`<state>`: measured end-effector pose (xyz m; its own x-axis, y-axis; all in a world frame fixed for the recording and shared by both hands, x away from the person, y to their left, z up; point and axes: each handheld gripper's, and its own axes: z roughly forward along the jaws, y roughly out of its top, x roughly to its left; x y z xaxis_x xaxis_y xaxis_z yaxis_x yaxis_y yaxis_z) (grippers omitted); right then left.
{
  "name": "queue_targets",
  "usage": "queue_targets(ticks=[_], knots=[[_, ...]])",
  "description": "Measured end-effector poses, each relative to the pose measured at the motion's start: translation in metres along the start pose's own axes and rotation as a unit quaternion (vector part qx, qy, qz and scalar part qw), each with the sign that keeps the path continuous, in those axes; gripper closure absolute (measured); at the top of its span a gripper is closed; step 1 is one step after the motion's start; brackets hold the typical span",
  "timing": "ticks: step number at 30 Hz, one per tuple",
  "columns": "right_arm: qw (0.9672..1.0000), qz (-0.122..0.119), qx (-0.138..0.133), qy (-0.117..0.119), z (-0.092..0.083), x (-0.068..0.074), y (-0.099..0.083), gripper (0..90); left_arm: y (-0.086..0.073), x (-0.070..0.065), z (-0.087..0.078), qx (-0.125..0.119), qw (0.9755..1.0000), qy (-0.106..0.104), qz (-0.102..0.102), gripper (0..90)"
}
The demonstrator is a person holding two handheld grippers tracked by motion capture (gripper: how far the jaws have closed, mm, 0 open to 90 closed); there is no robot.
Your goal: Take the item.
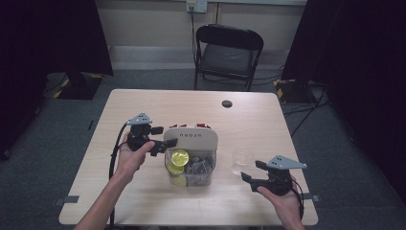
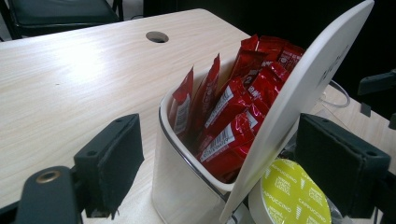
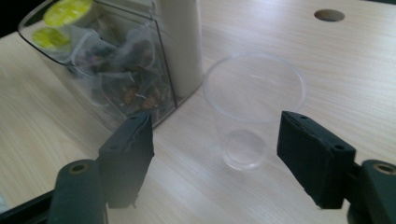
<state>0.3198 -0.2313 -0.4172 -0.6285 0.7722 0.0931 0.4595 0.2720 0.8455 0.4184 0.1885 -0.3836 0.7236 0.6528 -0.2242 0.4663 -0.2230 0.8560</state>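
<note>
While your right tongs [image 1: 251, 175] sit wide open and empty near the worktop's [image 1: 143, 103] front edge, the clear plastic cup [image 3: 252, 109] stands upright just ahead, between their jaws' line. Farther in, your left tongs [image 1: 165, 143], also open, straddle the organiser's [image 2: 187, 186] white divider [image 2: 299, 98], beside red sachets [image 2: 233, 112] and a yellow capsule [image 2: 292, 196].

From the high view I couldn't read the red sachets [image 1: 198, 125]; the raised white lid [image 1: 191, 139] hid all but their tops. In the left gripper view that lid covered part of the yellow capsule [image 2: 292, 196], which the bottom edge also cropped. The clear cup [image 1: 241, 161] was barely discernible there.
</note>
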Motion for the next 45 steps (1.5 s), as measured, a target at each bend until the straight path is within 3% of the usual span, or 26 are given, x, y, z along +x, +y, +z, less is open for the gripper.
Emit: queue_targets(ticks=[14,19,23,34,45], knots=[[0.9987,-0.008,-0.031,0.040,0.000,0.017,0.022,33.5,0.000,-0.001,-0.001,0.001,1.0000,0.002,-0.003,15.5],[0.9968,-0.020,-0.035,0.069,0.008,0.027,0.034,38.1,0.000,0.000,0.000,0.003,1.0000,0.001,0.000,15.5],[0.9945,-0.017,-0.040,0.095,0.018,0.033,0.041,42.5,0.000,0.000,0.000,0.004,1.0000,0.001,-0.003,15.4],[0.9869,-0.049,-0.028,0.151,0.049,0.058,0.069,49.2,-0.003,0.001,0.004,0.011,0.9999,-0.005,-0.003,15.1],[0.9832,-0.055,-0.002,0.174,0.083,0.061,0.070,53.4,-0.003,0.002,0.004,0.015,0.9999,-0.006,-0.001,14.9]])
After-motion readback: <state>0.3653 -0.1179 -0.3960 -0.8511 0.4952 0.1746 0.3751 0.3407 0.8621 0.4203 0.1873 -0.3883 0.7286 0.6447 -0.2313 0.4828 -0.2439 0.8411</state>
